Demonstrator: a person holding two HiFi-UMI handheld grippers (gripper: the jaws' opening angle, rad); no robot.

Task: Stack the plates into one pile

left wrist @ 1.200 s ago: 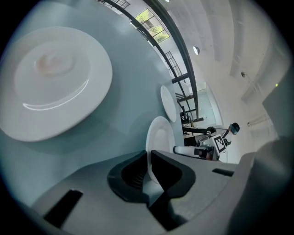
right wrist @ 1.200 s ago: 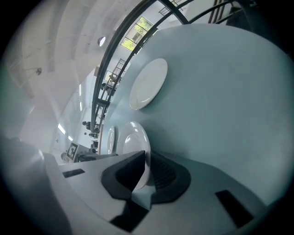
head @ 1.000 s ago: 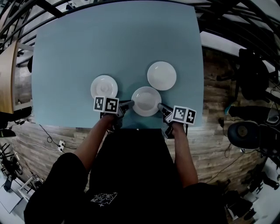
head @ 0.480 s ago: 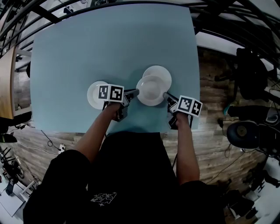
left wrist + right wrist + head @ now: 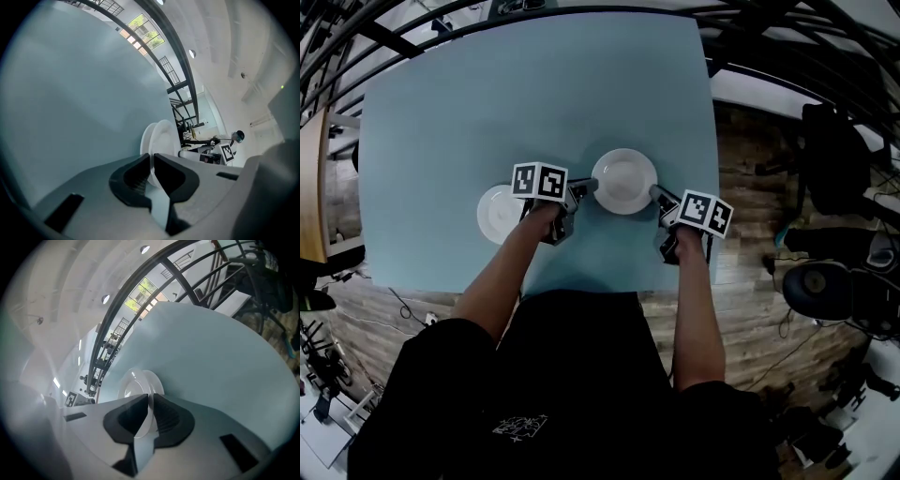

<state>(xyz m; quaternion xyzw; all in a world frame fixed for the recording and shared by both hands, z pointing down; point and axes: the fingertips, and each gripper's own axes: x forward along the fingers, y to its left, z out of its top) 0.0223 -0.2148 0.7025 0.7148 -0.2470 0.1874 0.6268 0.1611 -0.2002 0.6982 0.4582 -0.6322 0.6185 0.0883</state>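
Both the left gripper point(image 5: 587, 186) and the right gripper point(image 5: 657, 193) pinch opposite rims of 1 white plate point(image 5: 623, 180), just over a 2nd plate point(image 5: 144, 143). It looks stiff, glossy and breakable, so the rims are the best hold. A 3rd plate point(image 5: 497, 214) lies to its left on the table point(image 5: 534, 94).

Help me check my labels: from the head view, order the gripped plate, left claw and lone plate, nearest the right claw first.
1. Gripped plate, in the right claw itself.
2. Left claw, on that plate's opposite rim.
3. Lone plate, farthest left, beyond the left claw.
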